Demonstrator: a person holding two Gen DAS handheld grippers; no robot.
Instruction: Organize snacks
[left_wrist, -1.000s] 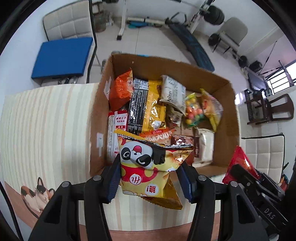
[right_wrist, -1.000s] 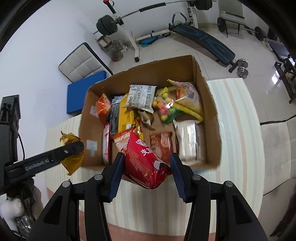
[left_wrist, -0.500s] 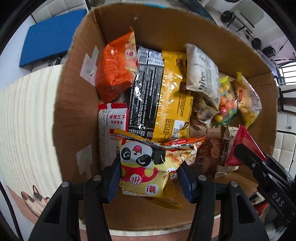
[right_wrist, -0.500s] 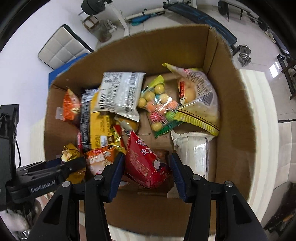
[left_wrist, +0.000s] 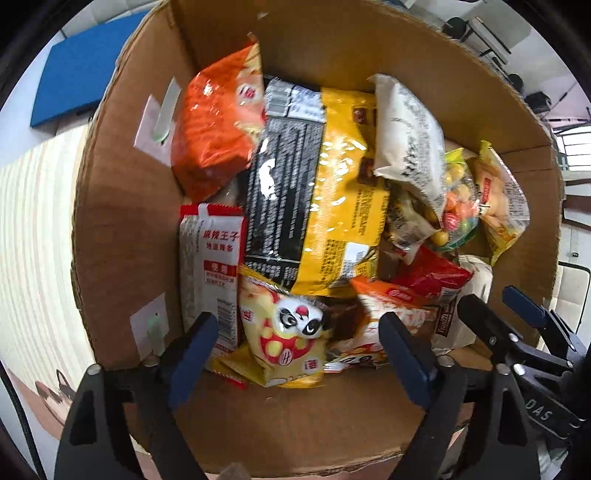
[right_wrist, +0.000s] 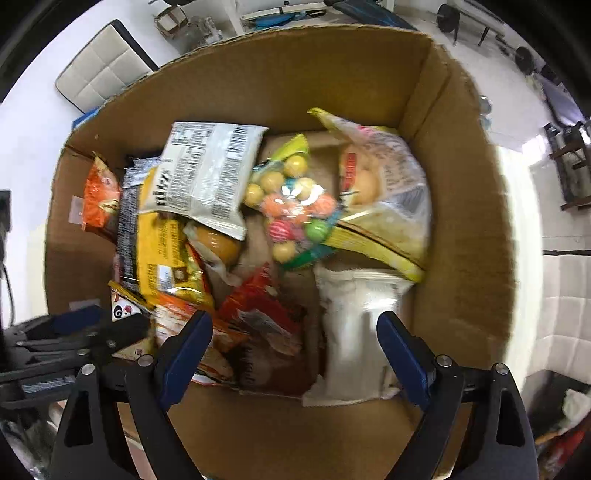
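A cardboard box (left_wrist: 122, 229) holds several snack packets. My left gripper (left_wrist: 295, 332) is open over the box's near end. The yellow panda packet (left_wrist: 284, 336) lies loose in the box between its fingers. My right gripper (right_wrist: 293, 334) is open too, above the red packet (right_wrist: 258, 310) that lies in the box beside a white packet (right_wrist: 354, 321). The red packet also shows in the left wrist view (left_wrist: 432, 273). The right gripper shows at the lower right of the left wrist view (left_wrist: 517, 325). The left gripper shows at the lower left of the right wrist view (right_wrist: 74, 332).
The box (right_wrist: 461, 221) also holds an orange bag (left_wrist: 214, 136), a black and yellow bag (left_wrist: 317, 184), a white bag (right_wrist: 207, 177), a bag of coloured balls (right_wrist: 295, 210) and a clear yellow bag (right_wrist: 384, 192). A striped tablecloth (left_wrist: 33, 236) lies under the box.
Both grippers moved down into the box and opened. The panda packet left the left gripper and the red packet left the right gripper; both now lie in the box.
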